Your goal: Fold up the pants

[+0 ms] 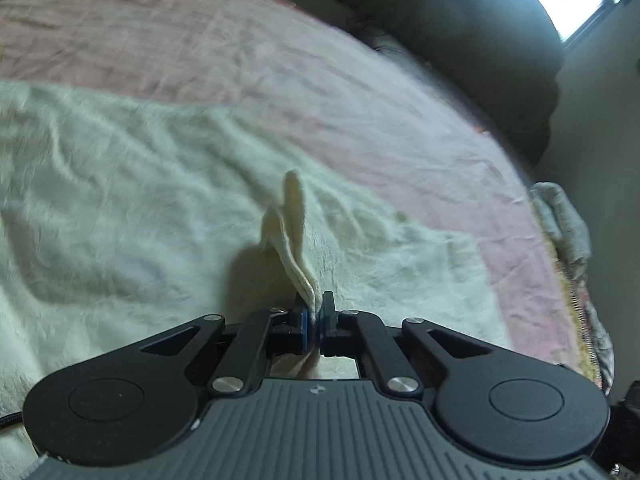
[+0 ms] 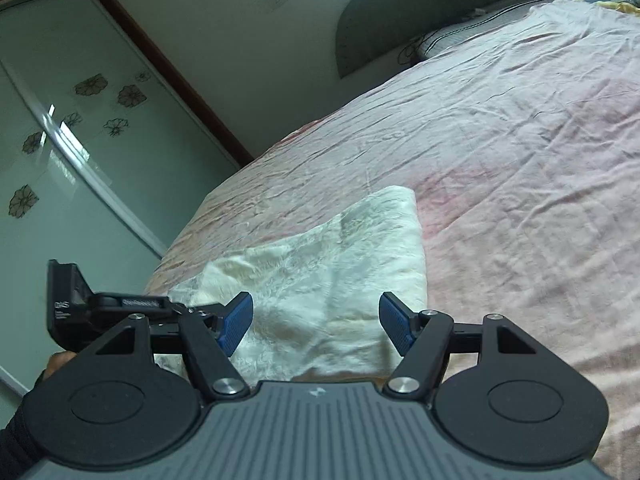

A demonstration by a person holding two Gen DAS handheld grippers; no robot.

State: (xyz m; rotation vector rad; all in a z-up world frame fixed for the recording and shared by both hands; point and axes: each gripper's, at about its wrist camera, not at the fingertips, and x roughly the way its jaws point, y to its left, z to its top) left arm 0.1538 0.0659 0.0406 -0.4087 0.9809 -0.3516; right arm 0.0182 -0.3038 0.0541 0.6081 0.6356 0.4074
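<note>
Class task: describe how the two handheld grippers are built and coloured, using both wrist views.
Both look alike: a grey ribbed body, black linkage arms with silver pivot screws, and two round black discs at the sides. The left gripper and right gripper each carry blue ribbed pads on black fingers. A small white logo sits on each body. In the right view, the left gripper's side bears small white lettering.
</note>
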